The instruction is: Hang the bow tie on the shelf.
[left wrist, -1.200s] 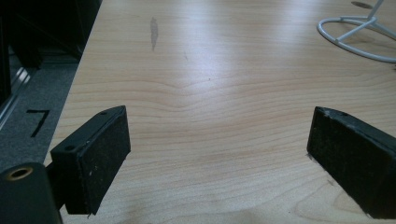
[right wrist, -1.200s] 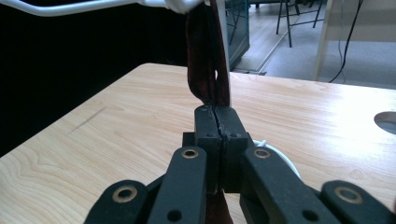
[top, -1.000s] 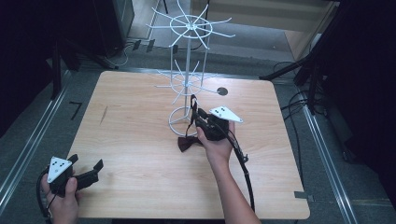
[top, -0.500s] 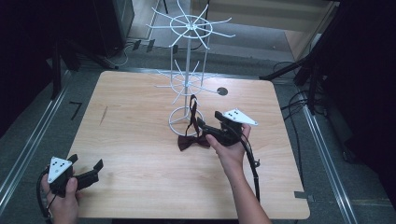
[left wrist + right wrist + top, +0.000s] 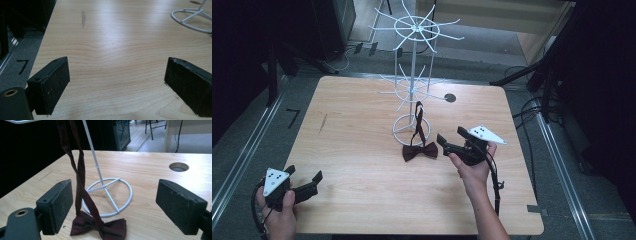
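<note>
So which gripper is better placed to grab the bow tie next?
Right. The right gripper is open just beside the bow tie, jaws facing it; the left gripper sits at the table's near left corner.

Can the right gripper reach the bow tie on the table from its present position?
Probably yes. The right gripper is open and faces the bow tie, which lies close in front of it on the table. Nothing stands between them; the strap hangs from the white rack just behind.

Bright overhead light glares off the table [image 5: 120, 37], surroundings fall dark, and near jaws blur slightly.
</note>
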Demonstrator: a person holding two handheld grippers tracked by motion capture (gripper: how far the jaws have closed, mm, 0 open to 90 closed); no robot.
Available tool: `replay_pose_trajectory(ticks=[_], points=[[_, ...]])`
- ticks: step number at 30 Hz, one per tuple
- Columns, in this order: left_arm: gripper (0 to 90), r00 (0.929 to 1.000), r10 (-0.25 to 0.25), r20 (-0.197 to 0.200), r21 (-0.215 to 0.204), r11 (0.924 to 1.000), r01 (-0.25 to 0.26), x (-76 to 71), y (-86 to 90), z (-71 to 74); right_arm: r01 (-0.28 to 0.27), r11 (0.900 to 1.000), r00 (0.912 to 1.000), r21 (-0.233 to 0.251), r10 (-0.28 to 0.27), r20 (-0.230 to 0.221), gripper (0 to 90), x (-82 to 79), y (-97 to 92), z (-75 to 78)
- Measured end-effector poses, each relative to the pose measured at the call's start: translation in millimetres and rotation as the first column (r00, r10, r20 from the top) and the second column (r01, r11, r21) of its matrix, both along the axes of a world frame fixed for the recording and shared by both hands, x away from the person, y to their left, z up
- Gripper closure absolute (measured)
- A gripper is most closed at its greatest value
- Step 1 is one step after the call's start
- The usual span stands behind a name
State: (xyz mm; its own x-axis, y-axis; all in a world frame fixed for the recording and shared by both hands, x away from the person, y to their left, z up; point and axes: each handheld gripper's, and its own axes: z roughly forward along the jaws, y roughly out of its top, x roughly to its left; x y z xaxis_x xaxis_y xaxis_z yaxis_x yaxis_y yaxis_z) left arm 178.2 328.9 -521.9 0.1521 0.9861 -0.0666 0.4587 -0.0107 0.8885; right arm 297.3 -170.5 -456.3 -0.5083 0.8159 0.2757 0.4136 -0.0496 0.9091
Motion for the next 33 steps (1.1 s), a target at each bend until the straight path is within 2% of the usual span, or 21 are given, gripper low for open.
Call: replay_pose_trajectory(ticks=[20, 33], points=[[6.5, 1.0, 0.0, -0.001, 0.007, 1.0, 0.0, 0.0, -0.8, 0.1, 0.074, 0.997, 0.9971, -0.021, -0.074, -0.018, 14.0, -21.2, -51.4, -18.1], [6.5, 1.0, 0.002, -0.001, 0.013, 0.9999, -0.002, 0.1, -1.7, 0.1, 0.135, 0.9903, 0.9899, -0.033, -0.136, -0.041, 14.0, -34.6, -87.7, -32.0]])
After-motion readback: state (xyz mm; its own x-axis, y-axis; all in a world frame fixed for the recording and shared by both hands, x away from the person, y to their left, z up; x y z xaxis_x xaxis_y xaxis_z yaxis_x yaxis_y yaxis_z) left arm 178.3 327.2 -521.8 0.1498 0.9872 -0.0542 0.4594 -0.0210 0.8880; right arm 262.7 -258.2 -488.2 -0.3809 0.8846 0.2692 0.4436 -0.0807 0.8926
